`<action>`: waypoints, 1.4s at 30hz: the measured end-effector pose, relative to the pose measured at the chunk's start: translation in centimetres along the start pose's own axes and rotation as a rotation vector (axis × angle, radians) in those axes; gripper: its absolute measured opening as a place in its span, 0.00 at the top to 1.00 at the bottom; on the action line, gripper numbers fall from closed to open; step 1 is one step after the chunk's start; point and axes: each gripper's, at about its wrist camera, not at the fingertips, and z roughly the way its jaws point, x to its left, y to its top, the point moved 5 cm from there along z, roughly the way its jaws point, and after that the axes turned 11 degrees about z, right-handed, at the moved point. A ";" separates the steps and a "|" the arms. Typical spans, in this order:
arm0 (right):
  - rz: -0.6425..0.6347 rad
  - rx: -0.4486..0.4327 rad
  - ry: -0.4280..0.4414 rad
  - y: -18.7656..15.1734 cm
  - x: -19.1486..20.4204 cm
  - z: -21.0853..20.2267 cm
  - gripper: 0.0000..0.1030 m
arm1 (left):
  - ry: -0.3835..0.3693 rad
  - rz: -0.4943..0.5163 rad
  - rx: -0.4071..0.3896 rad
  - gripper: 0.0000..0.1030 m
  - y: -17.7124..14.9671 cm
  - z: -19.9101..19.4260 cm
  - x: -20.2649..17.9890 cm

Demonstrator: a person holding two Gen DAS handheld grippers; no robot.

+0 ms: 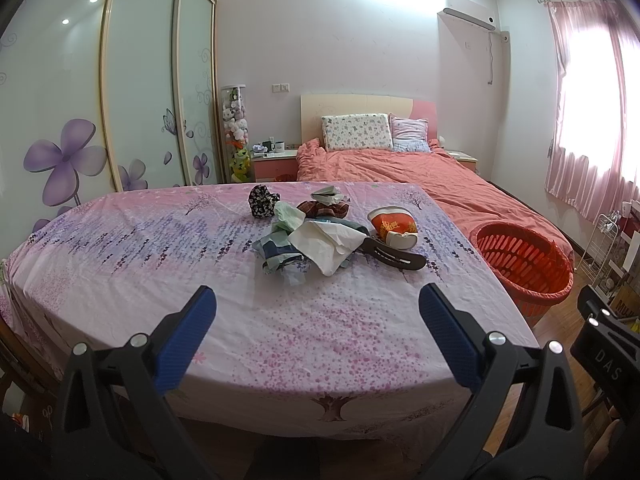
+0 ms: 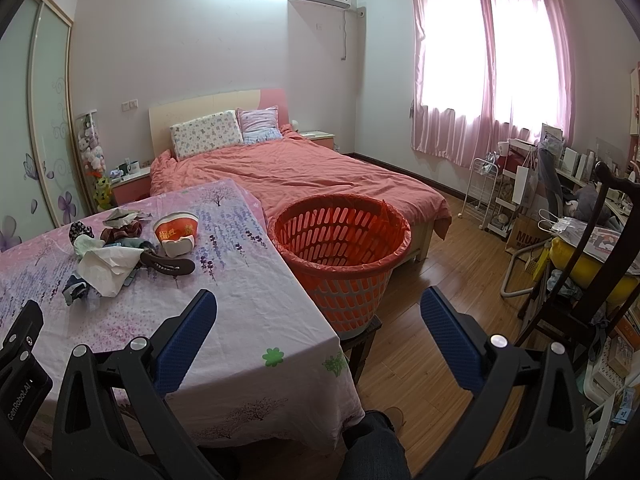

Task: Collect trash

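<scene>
Both grippers hover above the near edge of a table (image 1: 120, 240) draped in a pink-and-lilac flowered cloth. The left gripper (image 1: 318, 322) has its blue pads spread wide with nothing between them; the right gripper (image 2: 318, 322) is likewise spread and empty. The trash pile (image 1: 316, 236) lies toward the far middle of the table: crumpled white paper, cloth scraps, a black hair clip (image 1: 394, 256) and a torn orange cup (image 1: 394, 224) with yellow characters too small to read. An orange basket (image 2: 340, 248) stands just beside the table's right edge. "GenRobot.AI" and "DAS" are printed on the gripper bodies; a brown bag (image 2: 526, 236) by the shelves reads "MUJI".
</scene>
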 end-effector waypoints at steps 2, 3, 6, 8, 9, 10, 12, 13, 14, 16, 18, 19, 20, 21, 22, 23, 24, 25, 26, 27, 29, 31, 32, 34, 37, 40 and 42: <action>0.000 0.000 0.000 0.0 0.0 0.0 0.02 | 0.000 0.000 -0.001 0.04 0.0 0.0 0.0; 0.000 0.000 0.000 0.0 0.0 0.0 0.02 | 0.000 0.001 -0.001 0.04 0.0 0.0 0.0; 0.000 0.000 0.000 0.0 0.0 0.0 0.02 | 0.000 0.000 0.000 0.04 0.0 0.0 0.0; 0.000 0.001 0.000 0.0 0.0 0.0 0.02 | 0.000 0.000 0.000 0.04 0.0 0.0 0.0; 0.000 0.001 0.000 0.0 0.0 0.0 0.02 | 0.000 0.000 0.000 0.04 0.0 0.0 0.0; 0.000 0.001 0.000 -0.1 -0.1 0.0 0.02 | 0.000 0.000 0.001 0.04 0.0 0.0 0.0; -0.001 0.000 0.000 -0.1 -0.1 0.0 0.02 | 0.000 0.000 0.001 0.04 0.0 0.0 0.0; -0.001 0.001 0.000 -0.1 -0.1 0.0 0.02 | 0.000 0.000 0.000 0.04 0.0 0.0 0.0; -0.001 0.001 0.000 -0.1 0.0 0.0 0.02 | -0.001 0.000 0.001 0.04 0.0 0.0 0.0; -0.001 0.001 0.000 -0.1 0.0 0.0 0.02 | -0.001 0.000 0.001 0.04 0.0 0.0 0.0; 0.000 0.002 -0.001 -0.1 0.0 0.0 0.02 | -0.001 0.000 0.002 0.04 0.0 0.0 0.0; 0.000 0.002 0.000 -0.1 0.0 0.0 0.02 | -0.001 0.000 0.002 0.04 0.0 0.0 0.0; -0.001 0.002 -0.001 -0.1 0.0 0.0 0.02 | -0.001 0.000 0.002 0.04 0.0 0.0 0.0; -0.001 0.002 -0.001 -0.1 0.0 0.0 0.02 | -0.001 0.000 0.002 0.04 0.0 0.0 0.0; -0.001 0.002 -0.001 -0.1 0.0 0.0 0.02 | -0.001 0.001 0.003 0.04 0.0 0.0 0.0; -0.001 0.002 -0.001 -0.1 0.0 0.1 0.02 | -0.002 0.001 0.003 0.04 0.0 0.0 0.0; -0.001 0.002 -0.001 -0.1 0.0 0.1 0.02 | -0.002 0.001 0.003 0.04 0.0 0.0 0.0; -0.001 0.002 -0.001 -0.1 0.0 0.1 0.02 | -0.002 0.001 0.003 0.04 -0.1 -0.1 0.0; -0.001 0.002 -0.001 -0.1 0.0 0.1 0.02 | -0.002 0.000 0.003 0.04 0.0 0.0 0.0; -0.001 0.002 -0.002 -0.1 0.0 0.1 0.02 | -0.002 0.000 0.003 0.04 -0.1 -0.1 0.0; -0.001 0.004 -0.001 -0.1 0.0 0.1 0.02 | -0.002 0.000 0.003 0.04 -0.1 -0.1 0.0; -0.001 0.003 -0.001 -0.1 0.0 0.1 0.02 | -0.002 0.001 0.004 0.04 -0.1 -0.1 0.0; -0.001 0.003 -0.001 -0.1 0.1 0.1 0.02 | -0.002 0.000 0.004 0.04 -0.1 -0.1 0.0; -0.001 0.004 -0.001 -0.1 0.0 0.2 0.02 | -0.003 0.000 0.004 0.04 -0.1 -0.1 0.0; -0.001 0.005 -0.002 0.0 0.1 0.3 0.02 | -0.003 -0.001 0.005 0.04 -0.1 0.0 0.0; -0.001 0.006 0.001 0.0 0.1 0.5 0.02 | -0.002 -0.006 0.005 0.04 -0.1 0.0 0.1; 0.001 0.011 0.009 0.0 0.1 0.6 0.02 | 0.003 -0.019 0.010 0.04 -0.1 0.8 0.1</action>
